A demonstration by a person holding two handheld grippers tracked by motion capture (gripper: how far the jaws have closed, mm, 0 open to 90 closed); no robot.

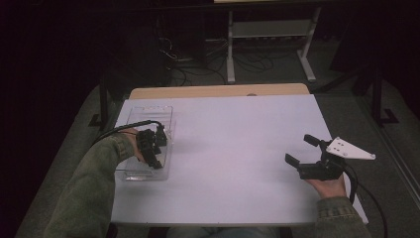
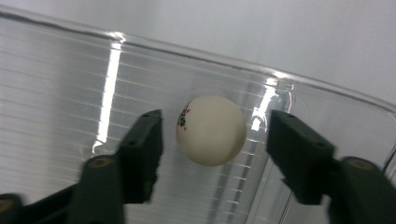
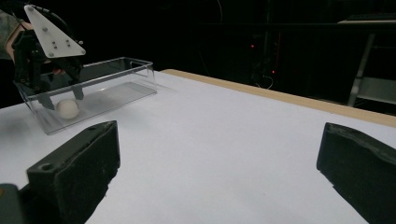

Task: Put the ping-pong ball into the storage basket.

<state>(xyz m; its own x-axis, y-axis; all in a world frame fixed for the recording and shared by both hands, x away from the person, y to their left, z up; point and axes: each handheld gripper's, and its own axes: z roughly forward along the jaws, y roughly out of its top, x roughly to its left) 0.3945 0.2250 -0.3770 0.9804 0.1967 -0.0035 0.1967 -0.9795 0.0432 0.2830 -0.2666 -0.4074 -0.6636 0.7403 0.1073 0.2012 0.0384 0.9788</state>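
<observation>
The left gripper (image 2: pixel 215 140) reaches down into the clear box (image 1: pixel 130 119), its fingers (image 2: pixel 142 154) parted on either side of the white ball (image 2: pixel 211 130) without touching it. The ball lies on the box floor, near one end wall. Well right of the box, over the white surface (image 1: pixel 233 148), the right gripper (image 3: pixel 219 172) has its fingers wide apart, holding nothing.
</observation>
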